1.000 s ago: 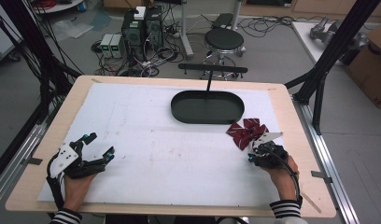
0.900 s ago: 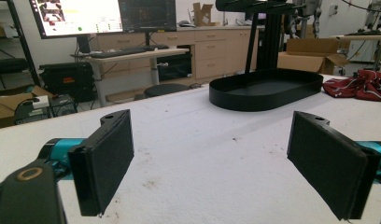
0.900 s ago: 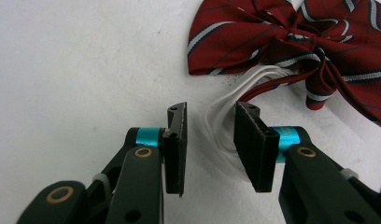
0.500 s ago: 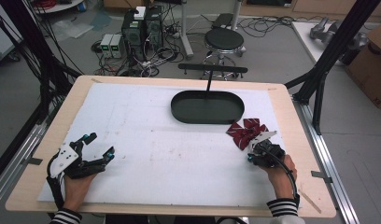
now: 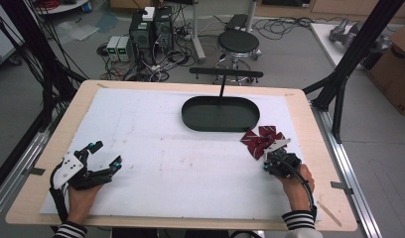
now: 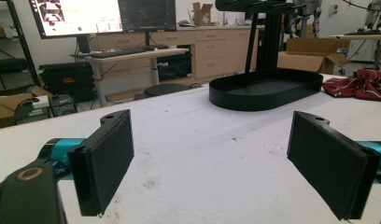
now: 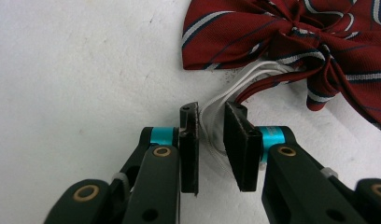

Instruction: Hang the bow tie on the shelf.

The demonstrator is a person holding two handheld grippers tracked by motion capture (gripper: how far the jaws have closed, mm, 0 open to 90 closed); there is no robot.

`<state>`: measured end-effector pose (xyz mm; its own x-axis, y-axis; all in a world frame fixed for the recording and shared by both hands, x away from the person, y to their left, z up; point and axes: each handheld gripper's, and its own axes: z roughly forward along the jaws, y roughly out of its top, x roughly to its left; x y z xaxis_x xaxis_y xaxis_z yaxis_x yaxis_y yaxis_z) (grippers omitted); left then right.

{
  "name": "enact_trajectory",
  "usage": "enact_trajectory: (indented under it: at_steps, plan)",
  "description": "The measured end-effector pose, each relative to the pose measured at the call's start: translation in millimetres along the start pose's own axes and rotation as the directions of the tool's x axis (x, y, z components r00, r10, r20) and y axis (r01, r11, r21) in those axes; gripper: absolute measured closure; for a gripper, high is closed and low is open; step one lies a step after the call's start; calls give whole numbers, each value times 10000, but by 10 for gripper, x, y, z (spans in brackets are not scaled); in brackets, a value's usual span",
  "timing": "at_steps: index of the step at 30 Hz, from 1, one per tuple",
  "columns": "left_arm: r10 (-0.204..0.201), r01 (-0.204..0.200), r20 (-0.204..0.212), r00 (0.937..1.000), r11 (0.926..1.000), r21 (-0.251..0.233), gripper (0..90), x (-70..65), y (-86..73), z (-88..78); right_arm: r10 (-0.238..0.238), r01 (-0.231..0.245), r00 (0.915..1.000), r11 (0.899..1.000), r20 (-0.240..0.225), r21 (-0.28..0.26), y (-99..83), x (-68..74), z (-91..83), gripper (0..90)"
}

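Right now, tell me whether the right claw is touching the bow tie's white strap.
Cannot tell. In the right gripper view the right claw has been closing around the white strap of the bow tie, with slivers of gap visible beside its pads.

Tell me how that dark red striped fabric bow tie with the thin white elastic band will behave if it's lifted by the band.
The dark red striped fabric bow tie will probably hang limp, since its cloth lies crumpled. Its thin white elastic band looks stretchy, so it may sag. It seems light and unlikely to roll.

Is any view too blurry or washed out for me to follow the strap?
Right gripper view: white strap fades into the bright table, bow tie sharp. High view: soft, bow tie small. Left gripper view: pads slightly blurred, tray clear.
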<state>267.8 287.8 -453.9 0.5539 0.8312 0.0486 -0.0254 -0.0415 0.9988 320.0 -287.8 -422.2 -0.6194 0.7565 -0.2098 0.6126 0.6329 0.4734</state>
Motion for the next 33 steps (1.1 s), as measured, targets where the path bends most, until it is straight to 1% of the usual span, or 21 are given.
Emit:
enact_trajectory:
  at_steps: [3,6,8,10,12,16,19,20,21,22,24,25,26,27,30,33]
  plan:
    - [0,0,3,10000,10000,4,150,0,0,0,217,-218,9997,9997,-110,-76,-11,-24,-1,746]
    - [-30,30,3,10000,10000,-8,150,0,0,1,215,-218,9997,9996,-150,-153,-17,-33,-3,725]
    - [-18,18,6,10000,10000,5,150,0,0,1,427,-437,9983,9988,-407,-233,-22,-42,-5,709]
    - [-5,5,1,10000,10000,7,150,0,0,1,427,-438,9982,9988,-432,-239,-23,-43,-5,707]
    - [9,-9,-2,10000,10000,11,150,0,0,1,410,-420,9985,9988,-356,-251,-23,-49,-2,679]
    - [-6,6,-3,10000,10000,6,150,-1,0,1,505,-515,9979,9984,-394,-244,-25,-49,-3,680]
    - [9,-9,-4,10000,10000,12,150,0,0,0,424,-434,9980,9989,-463,-203,-18,-47,2,709]
    - [12,-12,-5,10000,10000,12,150,-1,0,0,306,-314,9988,9993,-390,-187,-12,-38,3,717]
    - [13,-13,-11,10000,10000,10,150,-1,0,0,326,-332,9986,9994,-427,-136,-6,-35,3,741]
    - [9,-9,-8,10000,10000,12,150,-1,0,0,326,-332,9986,9994,-427,-136,-6,-35,3,741]
    - [-4,4,-6,10000,10000,7,150,0,0,0,559,-571,9954,9983,-781,-138,-10,-52,7,801]
    - [-1,1,-8,10000,10000,6,150,0,0,0,719,-734,9934,9972,-888,-131,-12,-60,7,819]
    - [-1,1,-3,10000,10000,7,150,0,0,0,772,-793,9926,9967,-932,-185,-16,-72,8,848]
    - [-4,4,-7,10000,10000,4,150,0,0,0,827,-841,9930,9964,-845,-128,-16,-71,5,860]
    - [-37,37,1,10000,10000,-11,150,1,0,1,983,-995,9916,9950,-844,-104,-16,-77,2,868]
    - [-46,46,3,10000,10000,-5,150,2,0,1,948,-963,9924,9953,-784,-144,-18,-81,-4,869]
